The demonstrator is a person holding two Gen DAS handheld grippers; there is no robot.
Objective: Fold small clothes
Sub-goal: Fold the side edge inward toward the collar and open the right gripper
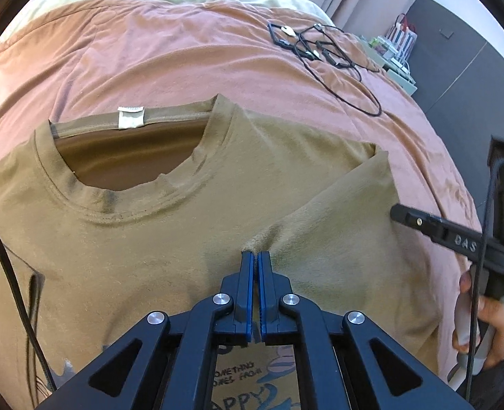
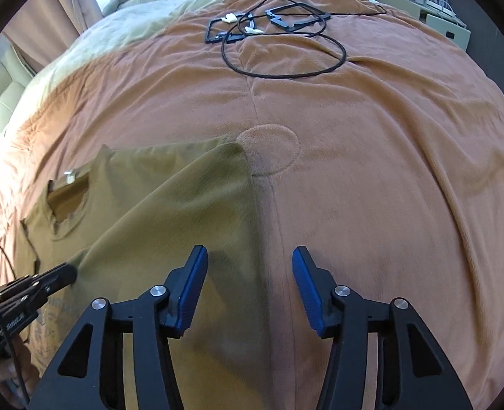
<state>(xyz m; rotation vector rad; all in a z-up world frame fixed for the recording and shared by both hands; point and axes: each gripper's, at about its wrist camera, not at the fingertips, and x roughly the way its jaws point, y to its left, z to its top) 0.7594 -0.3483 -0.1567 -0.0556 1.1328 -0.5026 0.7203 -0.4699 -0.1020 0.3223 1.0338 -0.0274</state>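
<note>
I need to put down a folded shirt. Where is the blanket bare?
Bare blanket lies right of the T-shirt, up to the stitched circle, and beyond the collar. Crowded: cables and frames at the far end.

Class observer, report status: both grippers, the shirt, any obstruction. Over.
Left gripper shut on T-shirt. Right gripper open over its side edge. Black cable lies farther up the bed, apart.
</note>
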